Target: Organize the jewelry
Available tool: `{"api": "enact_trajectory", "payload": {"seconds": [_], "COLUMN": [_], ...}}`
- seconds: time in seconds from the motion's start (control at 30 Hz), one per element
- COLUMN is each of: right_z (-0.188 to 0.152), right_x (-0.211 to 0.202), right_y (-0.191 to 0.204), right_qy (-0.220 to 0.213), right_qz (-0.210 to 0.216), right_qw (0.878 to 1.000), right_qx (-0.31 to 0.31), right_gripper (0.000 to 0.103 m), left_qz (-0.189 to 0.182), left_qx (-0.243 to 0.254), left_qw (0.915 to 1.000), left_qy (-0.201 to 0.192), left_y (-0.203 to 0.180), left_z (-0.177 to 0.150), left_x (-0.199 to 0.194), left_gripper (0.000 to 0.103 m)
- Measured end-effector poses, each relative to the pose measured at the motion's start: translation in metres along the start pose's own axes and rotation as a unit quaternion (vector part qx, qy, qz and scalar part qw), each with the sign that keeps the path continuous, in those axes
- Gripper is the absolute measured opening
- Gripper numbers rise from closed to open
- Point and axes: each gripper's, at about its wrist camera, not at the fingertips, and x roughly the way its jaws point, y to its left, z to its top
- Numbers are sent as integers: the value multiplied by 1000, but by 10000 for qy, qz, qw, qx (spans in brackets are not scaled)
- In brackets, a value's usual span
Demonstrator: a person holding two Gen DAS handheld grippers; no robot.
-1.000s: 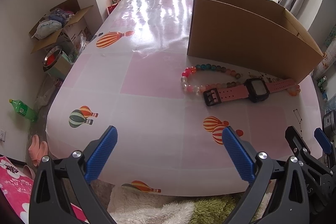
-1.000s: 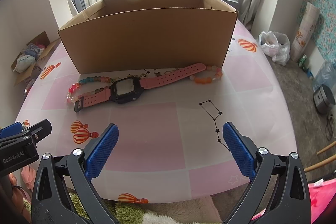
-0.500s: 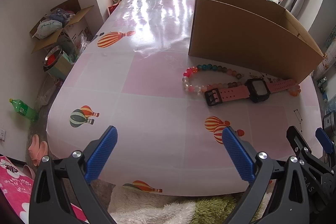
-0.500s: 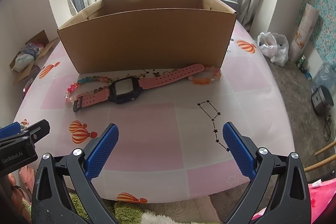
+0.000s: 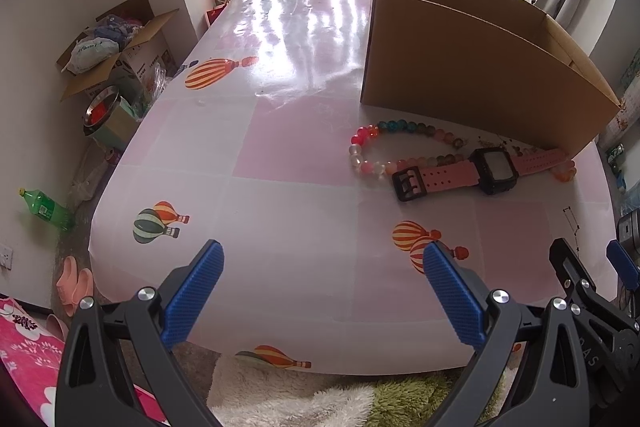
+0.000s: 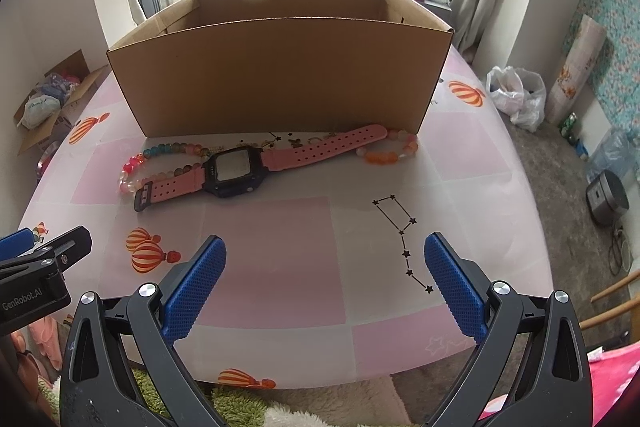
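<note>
A pink-strapped watch (image 6: 232,171) with a black case lies flat in front of an open cardboard box (image 6: 280,83). A multicoloured bead bracelet (image 6: 160,157) lies partly under its buckle end; a smaller orange and white bead bracelet (image 6: 386,153) sits at the strap's other end. In the left wrist view the watch (image 5: 492,171), the bead bracelet (image 5: 384,143), the orange bracelet (image 5: 564,173) and the box (image 5: 472,75) lie to the right. My left gripper (image 5: 320,287) and right gripper (image 6: 324,279) hover open near the table's front edge, well short of the jewelry, holding nothing.
The table (image 6: 280,247) has a glossy cloth with pink squares and balloon prints. The left gripper shows at the left edge of the right wrist view (image 6: 40,259). On the floor are a carton of clutter (image 5: 108,43), a green bottle (image 5: 44,207), a plastic bag (image 6: 516,99) and a shaggy rug (image 6: 240,407).
Both grippers have drawn back and risen slightly, so the table looks a little farther off. The jewelry and box have not moved; both grippers stay open.
</note>
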Motion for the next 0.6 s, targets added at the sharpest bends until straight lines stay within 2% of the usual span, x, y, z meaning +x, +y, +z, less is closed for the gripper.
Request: {"api": "enact_trajectory", "payload": {"seconds": [0.47, 0.6], "right_z": [7, 9], "right_x": [34, 40], "right_y": [-3, -9], "right_qy": [382, 285], "right_qz": [-31, 118], "right_qw": [9992, 9993], "right_qx": [-114, -193], "right_gripper": [95, 95], "left_qz": [182, 182], "left_qx": [256, 416], "left_qw": [9988, 9980], "left_qy": [368, 438], "left_y": [-11, -13], "left_z": [9, 7], "left_x": [36, 52], "left_gripper": [98, 98]}}
